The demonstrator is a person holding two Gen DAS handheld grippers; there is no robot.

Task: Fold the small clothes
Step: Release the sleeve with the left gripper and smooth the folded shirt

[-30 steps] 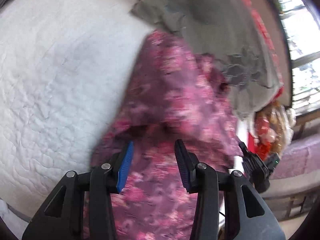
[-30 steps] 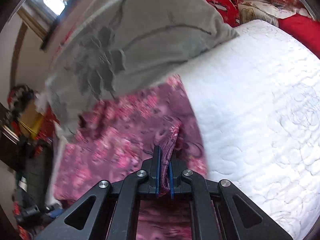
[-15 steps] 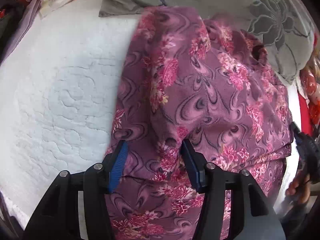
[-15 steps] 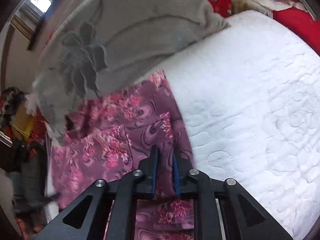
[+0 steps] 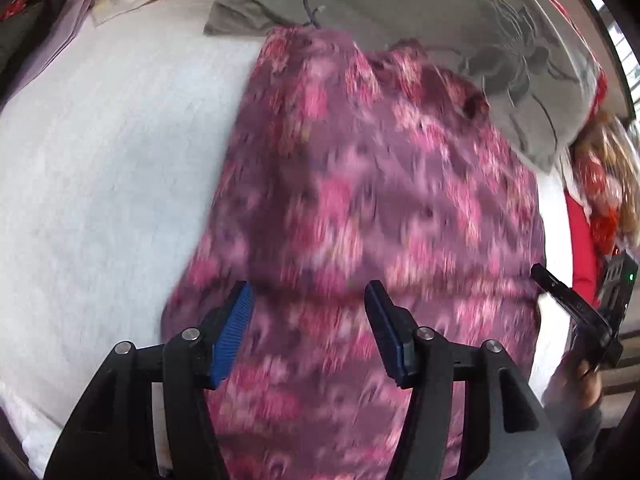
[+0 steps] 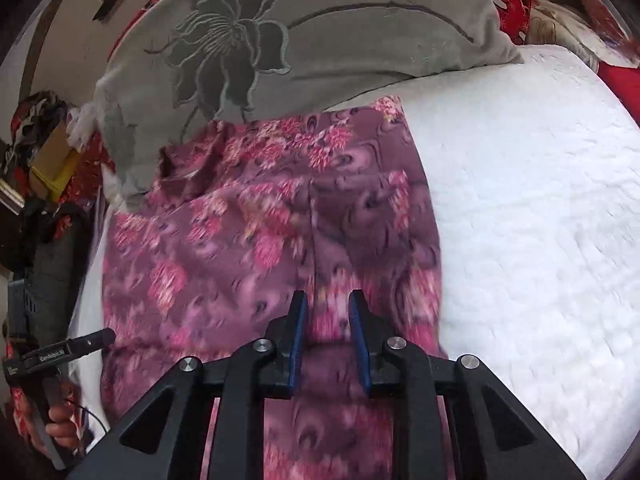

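Left hand-held gripper (image 5: pixel 306 322): jaws wide apart, poised over the garment, gripping nothing.
Garment (image 6: pixel 272 240): purple-pink floral cloth spread on the white quilted bed (image 6: pixel 540 220), its far edge touching the grey flowered pillow (image 6: pixel 320 32).
Right hand-held gripper (image 6: pixel 326 330): jaws slightly apart above the garment's near part, nothing clamped.

The garment (image 6: pixel 272 248) lies on the quilt (image 6: pixel 540 220), with its far edge touching the cushion (image 6: pixel 320 40) behind it. Bare quilt extends beside the garment. Both grippers (image 5: pixel 308 328) (image 6: pixel 326 332) are positioned over its near portion.
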